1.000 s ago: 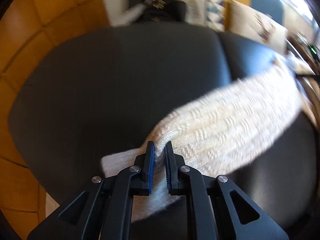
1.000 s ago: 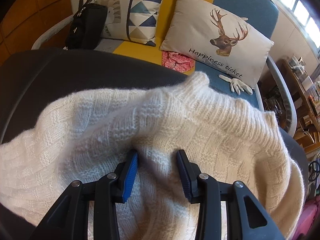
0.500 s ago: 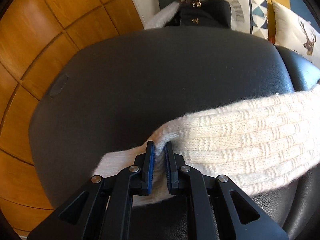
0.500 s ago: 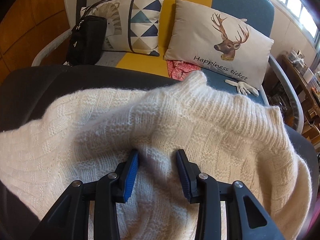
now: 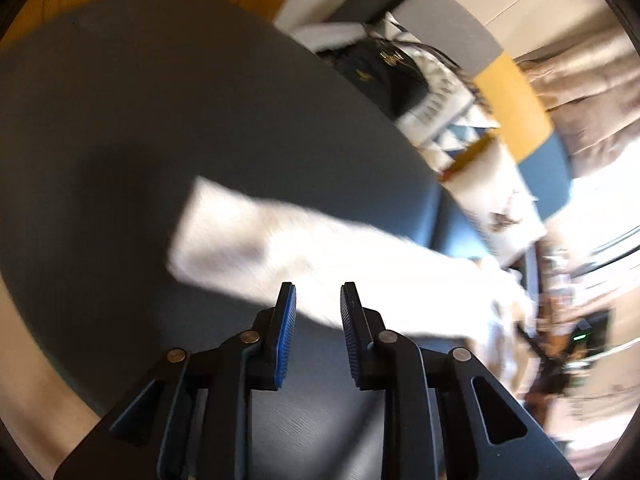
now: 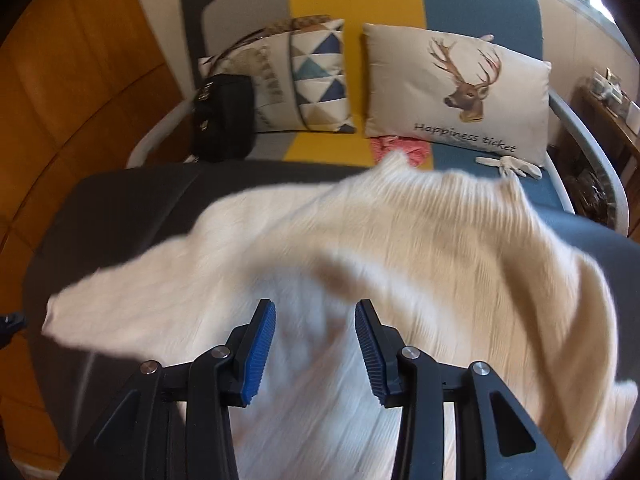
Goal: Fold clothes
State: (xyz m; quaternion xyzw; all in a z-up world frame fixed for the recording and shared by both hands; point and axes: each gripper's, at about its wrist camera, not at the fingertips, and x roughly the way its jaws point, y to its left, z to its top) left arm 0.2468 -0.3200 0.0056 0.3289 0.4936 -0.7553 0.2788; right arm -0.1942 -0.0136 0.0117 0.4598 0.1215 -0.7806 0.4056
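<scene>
Cream sweater (image 6: pixel 400 248) lies spread on the dark worktop (image 6: pixel 128 208), hem side toward the deer pillow (image 6: pixel 456 88). Its sleeve (image 5: pixel 280 240) stretches long and flat away from the body, cuff end farthest from the pillow. Your left gripper (image 5: pixel 318 308) hangs over that sleeve, pads apart, holding nothing; it's the nearer one. Your right gripper (image 6: pixel 316 340) is over the sweater body, spread wide, also holding nothing. Both views are blurred.

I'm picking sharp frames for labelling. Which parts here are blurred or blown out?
Left wrist view: sweater smeared and overexposed, cushions streaked, window side blown out; only the left gripper is crisp. Right wrist view: sweater near the right gripper blurred, deer cushion sharp.
</scene>
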